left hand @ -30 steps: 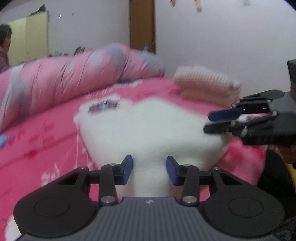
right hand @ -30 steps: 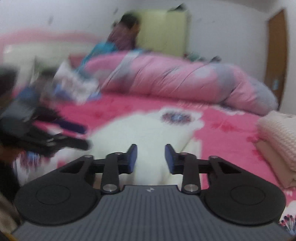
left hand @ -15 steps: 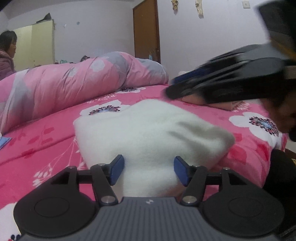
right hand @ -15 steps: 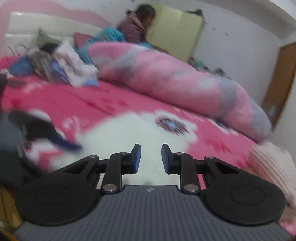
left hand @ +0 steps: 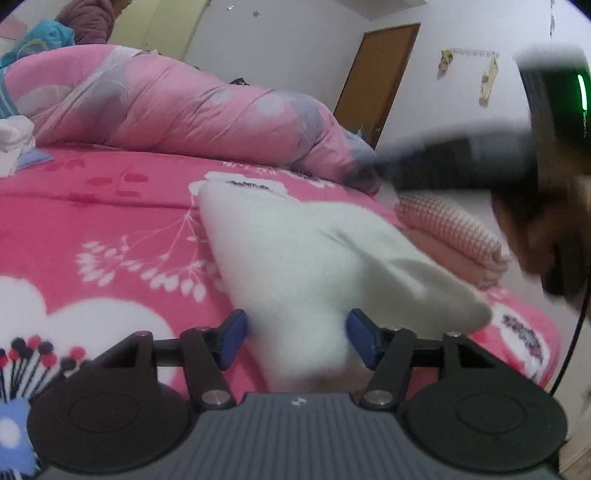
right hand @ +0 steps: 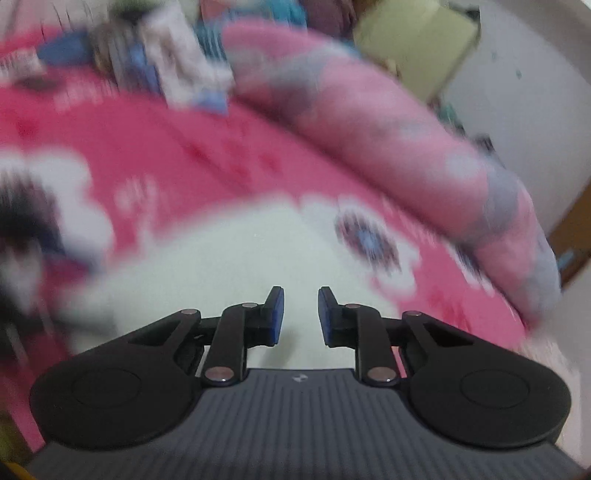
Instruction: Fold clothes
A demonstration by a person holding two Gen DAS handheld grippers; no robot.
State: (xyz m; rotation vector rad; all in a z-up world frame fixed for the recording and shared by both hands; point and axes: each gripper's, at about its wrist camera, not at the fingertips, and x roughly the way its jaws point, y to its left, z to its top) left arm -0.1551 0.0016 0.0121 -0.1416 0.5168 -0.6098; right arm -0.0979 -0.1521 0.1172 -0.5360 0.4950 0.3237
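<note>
A white fluffy garment lies in a folded heap on the pink flowered bedspread. My left gripper sits low at its near end. The fabric runs between the wide-set blue pads, which stand just off it on both sides. In the right wrist view, which is motion-blurred, the same white garment spreads below my right gripper. Its jaws are closing to a narrow gap with nothing between them. In the left wrist view, the right gripper's dark blurred body hangs above the garment's far right side.
A folded pink knitted piece lies beside the white garment at the right. A rolled pink duvet runs along the back of the bed. A pile of clothes lies at the far left, a person sits behind it, and a brown door is at the right.
My left jaws have spread wider off the white garment and the left view has rolled. The right gripper has swept up and across over the garment, and its jaws have narrowed.
</note>
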